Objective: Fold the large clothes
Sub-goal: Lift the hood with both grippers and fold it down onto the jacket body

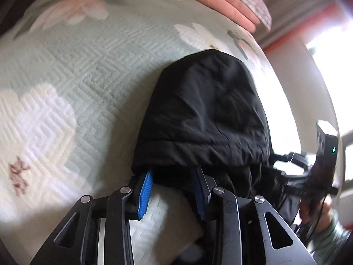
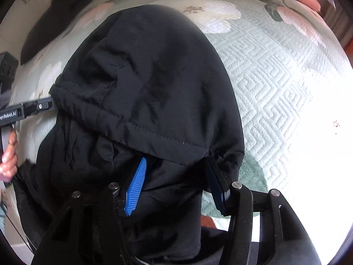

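Folding step in hand: working on the hood of a black hooded garment, lying on a quilted floral bed cover ahead of both tools. Left hand-held gripper pointing steeply down at the hood's gathered hem, blue pads standing partly apart, tips reaching under the hem fold; pale bed cover showing between the pad bases, so pressing on cloth not confirmed; reading as spread, not pinching. Right hand-held gripper sitting over the garment body, blue pad on its left side lying on the fabric, opposite finger tucked at the hem's right corner, dark cloth filling the gap between; jaws standing wide, tips hidden under the hem, so grip on cloth not determinable from these views. Each tool appearing at the edge of the other's view, with a hand on the left tool's grip. Folded pink blankets lying far ahead of the left tool; another dark item lying beyond the hood, ahead-left of the right tool. Judging: likely preparing to turn the hood down onto the body. Next move calling for both jaws closing firmly on the hem at matching corners, then lifting and carrying together, keeping the edge taut to avoid bunching.
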`<state>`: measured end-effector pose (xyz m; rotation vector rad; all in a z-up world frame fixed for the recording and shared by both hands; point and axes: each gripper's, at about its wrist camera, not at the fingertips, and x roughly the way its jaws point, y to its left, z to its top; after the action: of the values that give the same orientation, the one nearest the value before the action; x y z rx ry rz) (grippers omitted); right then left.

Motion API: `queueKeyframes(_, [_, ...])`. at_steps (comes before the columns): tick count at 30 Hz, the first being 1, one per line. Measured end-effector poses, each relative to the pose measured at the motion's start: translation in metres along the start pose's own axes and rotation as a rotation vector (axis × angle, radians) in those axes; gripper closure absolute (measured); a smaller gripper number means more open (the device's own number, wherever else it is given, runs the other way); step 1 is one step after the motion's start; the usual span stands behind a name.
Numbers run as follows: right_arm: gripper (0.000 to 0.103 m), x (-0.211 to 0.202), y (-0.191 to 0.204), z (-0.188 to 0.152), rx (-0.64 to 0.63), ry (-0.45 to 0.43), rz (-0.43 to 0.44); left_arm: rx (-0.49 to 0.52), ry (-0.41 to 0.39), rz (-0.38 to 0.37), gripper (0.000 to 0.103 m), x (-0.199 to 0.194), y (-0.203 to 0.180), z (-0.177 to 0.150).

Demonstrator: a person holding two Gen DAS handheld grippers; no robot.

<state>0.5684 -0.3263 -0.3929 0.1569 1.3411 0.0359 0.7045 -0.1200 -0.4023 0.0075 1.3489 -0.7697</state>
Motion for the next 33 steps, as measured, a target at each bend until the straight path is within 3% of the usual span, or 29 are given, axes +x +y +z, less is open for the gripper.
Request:
queueKeyframes(2, [0.045,-0.026,0.005,0.003,-0.027,-0.038,0.046,0.094,-0.009,-0.014,0.067,-0.019,-0.014,-0.002])
queueKeyframes(4, [0.044,-0.054,0.003,0.010,-0.050,-0.105,0.088,0.175,-0.035,-0.036,0.047,-0.041,-0.028,-0.001])
queueKeyframes(6, [0.033,-0.071,-0.002,0.023,-0.067,-0.156,0.094,0.228,-0.087,-0.047,0.033,-0.059,-0.036,0.008])
queueKeyframes(7, [0.031,-0.073,-0.006,0.031,-0.073,-0.173,0.083,0.245,-0.124,-0.049,0.031,-0.066,-0.039,0.019])
queueKeyframes(10, [0.030,-0.063,-0.023,0.060,-0.060,-0.173,0.065,0.205,-0.138,-0.105,0.031,-0.058,-0.033,0.060])
queueKeyframes(13, [0.030,-0.038,-0.043,0.085,-0.019,-0.124,0.111,0.137,-0.069,-0.137,0.031,-0.026,-0.018,0.088])
queueKeyframes(15, [0.030,-0.016,-0.050,0.095,-0.002,-0.092,0.096,0.116,-0.009,-0.142,0.031,-0.002,-0.011,0.100])
queueKeyframes(18, [0.030,0.012,-0.061,0.100,0.015,-0.045,0.110,0.099,0.057,-0.176,0.031,0.024,0.000,0.107])
queueKeyframes(24, [0.028,0.034,-0.086,0.105,0.094,-0.032,0.272,0.048,0.117,-0.226,0.031,0.055,0.010,0.109])
queueKeyframes(26, [0.028,0.036,-0.083,0.107,0.073,-0.034,0.263,0.043,0.102,-0.235,0.035,0.055,0.008,0.108])
queueKeyframes(28, [0.042,0.037,-0.079,0.106,0.046,-0.029,0.269,0.064,0.092,-0.215,0.074,0.053,0.004,0.106])
queueKeyframes(30, [0.062,0.033,-0.070,0.105,0.002,-0.045,0.232,0.090,0.061,-0.207,0.086,0.046,-0.003,0.101])
queueKeyframes(32, [0.082,0.016,-0.057,0.097,-0.049,-0.077,0.193,0.127,0.017,-0.190,0.089,0.032,-0.013,0.097])
queueKeyframes(33, [0.085,0.005,-0.052,0.092,-0.064,-0.100,0.171,0.148,-0.012,-0.186,0.090,0.018,-0.020,0.091])
